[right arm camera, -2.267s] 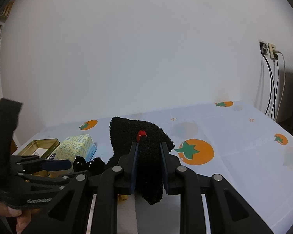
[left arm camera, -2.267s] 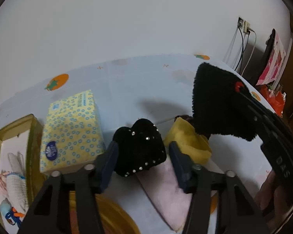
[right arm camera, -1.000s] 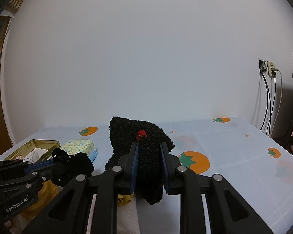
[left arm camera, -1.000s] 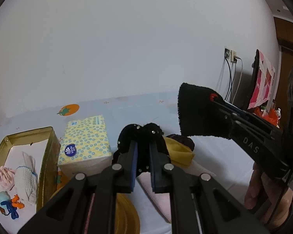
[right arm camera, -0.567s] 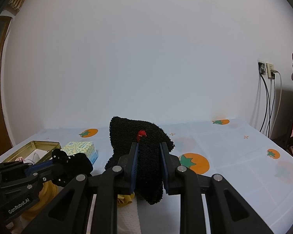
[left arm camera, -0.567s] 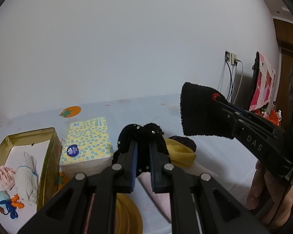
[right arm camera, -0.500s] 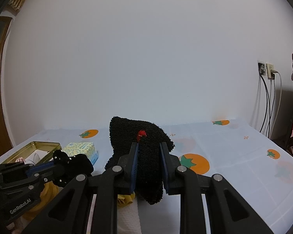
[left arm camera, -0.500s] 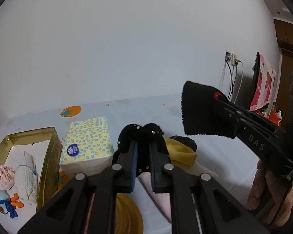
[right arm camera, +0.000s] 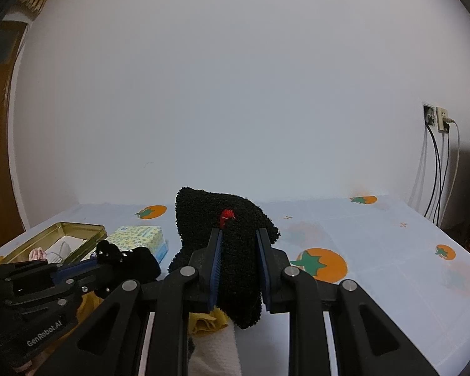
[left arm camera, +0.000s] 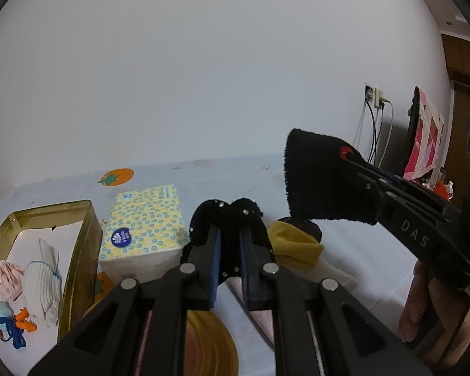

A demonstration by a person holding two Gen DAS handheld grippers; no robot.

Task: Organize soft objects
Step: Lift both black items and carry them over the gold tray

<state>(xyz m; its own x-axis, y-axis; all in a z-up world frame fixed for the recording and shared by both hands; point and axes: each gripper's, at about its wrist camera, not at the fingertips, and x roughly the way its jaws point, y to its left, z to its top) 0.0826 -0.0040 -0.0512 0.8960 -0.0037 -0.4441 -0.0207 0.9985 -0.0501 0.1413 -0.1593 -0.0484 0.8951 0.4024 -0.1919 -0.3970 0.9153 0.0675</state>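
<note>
Both grippers (left arm camera: pixel 228 250) (right arm camera: pixel 238 266) clamped, raised

Black fuzzy cloth (right arm camera: pixel 232 250) with red dot; yellow tissue pack (left arm camera: pixel 144 219), blue rings; gold tin (left arm camera: pixel 78 250); pale-blue worktop (right arm camera: pixel 391 250), orange tomato print.

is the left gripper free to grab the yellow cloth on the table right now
Probably not. The left gripper is already shut on a black studded cloth, which fills its jaws. The yellow cloth lies just beyond, with nothing on top of it.

Fuzzy black cloth (right arm camera: pixel 232 250), glossy metal tin (left arm camera: pixel 78 241)
</note>
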